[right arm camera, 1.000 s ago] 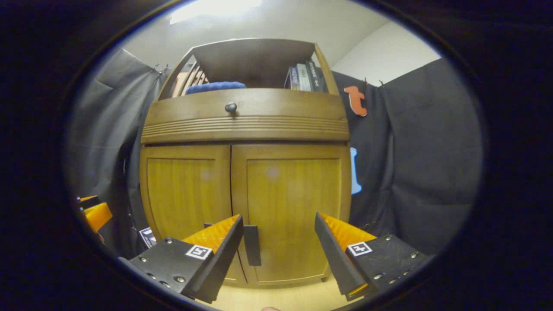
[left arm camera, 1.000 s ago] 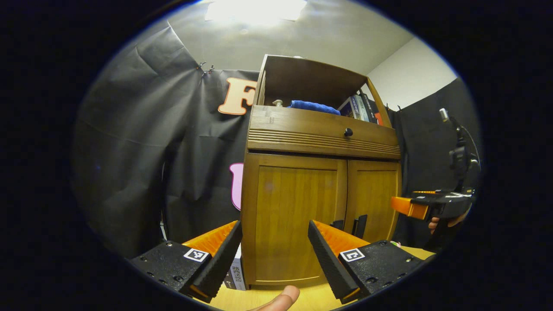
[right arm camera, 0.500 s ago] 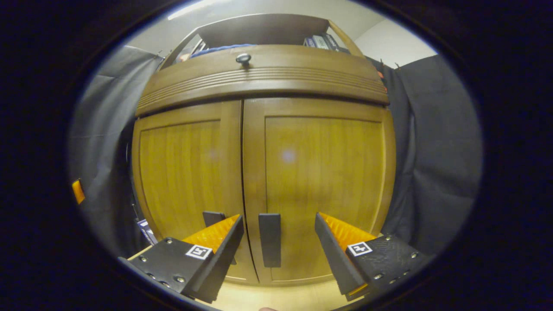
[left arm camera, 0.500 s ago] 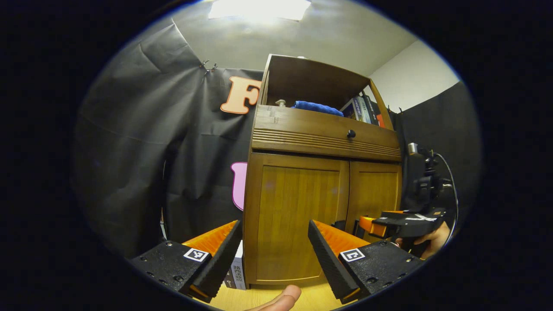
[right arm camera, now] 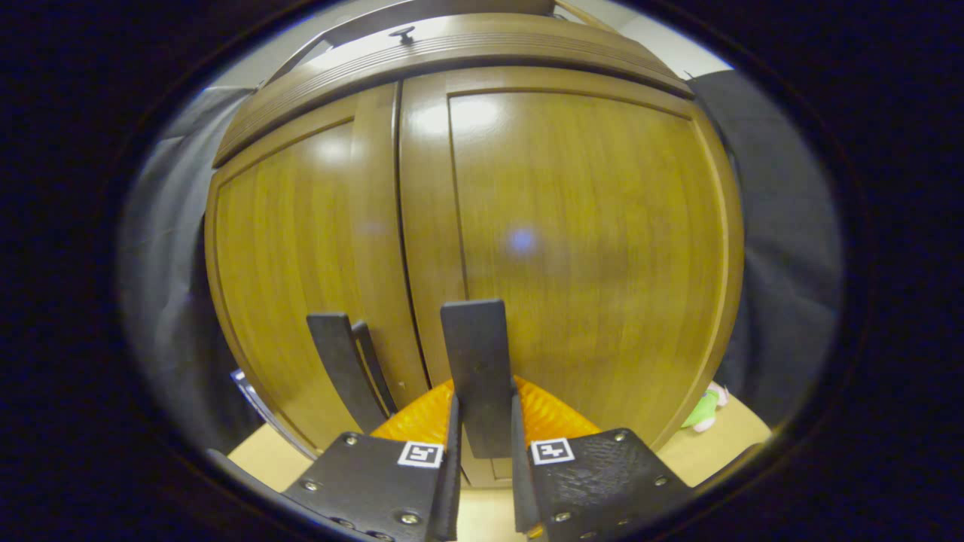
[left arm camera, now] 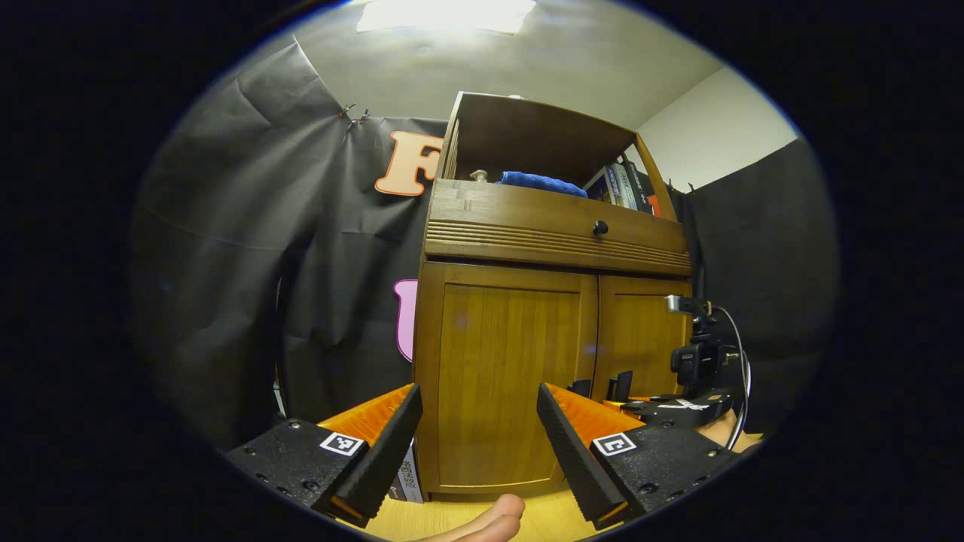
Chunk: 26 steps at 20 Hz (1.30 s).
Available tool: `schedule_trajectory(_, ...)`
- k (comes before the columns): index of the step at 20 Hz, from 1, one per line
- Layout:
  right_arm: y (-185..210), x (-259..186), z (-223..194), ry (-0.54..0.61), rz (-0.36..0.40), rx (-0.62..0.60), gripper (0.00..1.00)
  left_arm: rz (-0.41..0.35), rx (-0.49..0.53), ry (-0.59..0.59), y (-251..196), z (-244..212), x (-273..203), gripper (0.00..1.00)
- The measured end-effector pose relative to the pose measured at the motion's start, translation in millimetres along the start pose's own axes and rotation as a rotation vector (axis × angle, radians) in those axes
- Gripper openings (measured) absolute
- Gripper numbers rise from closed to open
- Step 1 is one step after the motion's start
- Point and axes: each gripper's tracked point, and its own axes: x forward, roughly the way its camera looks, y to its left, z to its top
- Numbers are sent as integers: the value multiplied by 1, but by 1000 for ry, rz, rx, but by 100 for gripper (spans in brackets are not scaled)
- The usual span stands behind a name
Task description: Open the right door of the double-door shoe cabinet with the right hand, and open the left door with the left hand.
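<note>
The right gripper (right arm camera: 482,444) has closed onto the right door's handle (right arm camera: 474,361); left gripper (left arm camera: 478,444) wide, doors shut.

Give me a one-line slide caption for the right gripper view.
Right tool shut on the right door's handle, both shoe cabinet doors closed, the left door's handle free beside it.

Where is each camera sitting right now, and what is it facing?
Left gripper view: rides the left tongs, held back from the shoe cabinet and angled up at its left door; its own open fingers and a fingertip show at the bottom.
Right gripper view: rides the right tongs, close against the right door, fingers closed on the right door handle.
Shared: both doors, shut, their handles and the drawer knob; the left gripper view also catches the right tongs at the handles.
</note>
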Motion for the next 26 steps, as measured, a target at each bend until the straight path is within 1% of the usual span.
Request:
schedule_trajectory(1, -3, -10, 0, -8, 3, -15, 29, -2, 6, 0, -1, 0, 0, 95)
schedule_trajectory(2, -1, -12, 4, -28, 4, -2, 29, -4, 11, 0, -3, -1, 0, 95)
schedule_trajectory(3, 1, -12, 3, -38, 7, 12, 28, -6, 14, 1, -4, -1, 1, 91)
schedule_trajectory(6, -1, -22, 2, -56, 12, -8, 29, -6, 18, 13, -6, -6, 4, 91)
schedule_trajectory(7, -1, -24, 2, -56, 14, -10, 24, -3, 20, 15, -5, -7, 5, 91)
schedule_trajectory(8, -1, -26, 3, -59, 20, -7, 32, 2, 22, 18, -5, -8, 5, 95)
schedule_trajectory(9, 0, -26, 3, -58, 27, -3, 28, 5, 22, 18, -4, -8, 6, 95)
schedule_trajectory(10, 0, -25, 3, -55, 33, -5, 29, 7, 21, 20, -6, -9, 7, 91)
schedule_trajectory(11, 0, -25, 1, -47, 36, -12, 28, 7, 22, 23, -6, -11, 8, 91)
schedule_trajectory(12, 0, -25, 1, -40, 40, -14, 29, 7, 23, 27, -7, -12, 8, 95)
schedule_trajectory(14, 1, -26, 0, -31, 53, -13, 28, 7, 29, 33, -9, -14, 9, 95)
schedule_trajectory(15, 2, -25, 0, -31, 57, -7, 29, 8, 34, 35, -9, -15, 10, 91)
schedule_trajectory(16, 2, -24, 0, -35, 60, -1, 24, 9, 39, 35, -10, -16, 10, 91)
schedule_trajectory(17, 2, -23, 0, -40, 60, -3, 29, 10, 45, 36, -11, -16, 10, 91)
schedule_trajectory(19, 1, -24, 1, -35, 61, -9, 28, 23, 38, 37, -10, -17, 10, 91)
schedule_trajectory(20, 1, -25, 1, -30, 62, -3, 28, 27, 30, 36, -11, -16, 9, 95)
schedule_trajectory(21, 1, -25, 1, -23, 64, -4, 29, 22, 28, 34, -13, -15, 8, 91)
schedule_trajectory(22, 1, -25, 2, -24, 66, -10, 32, 10, 31, 32, -17, -15, 7, 91)
schedule_trajectory(23, 1, -25, 2, -25, 68, -12, 29, -2, 32, 30, -19, -14, 6, 95)
schedule_trajectory(24, 1, -24, 4, -26, 70, -9, 29, -12, 31, 30, -21, -14, 5, 91)
schedule_trajectory(26, 1, -25, 4, -32, 68, 6, 28, -18, 30, 26, -21, -14, 3, 91)
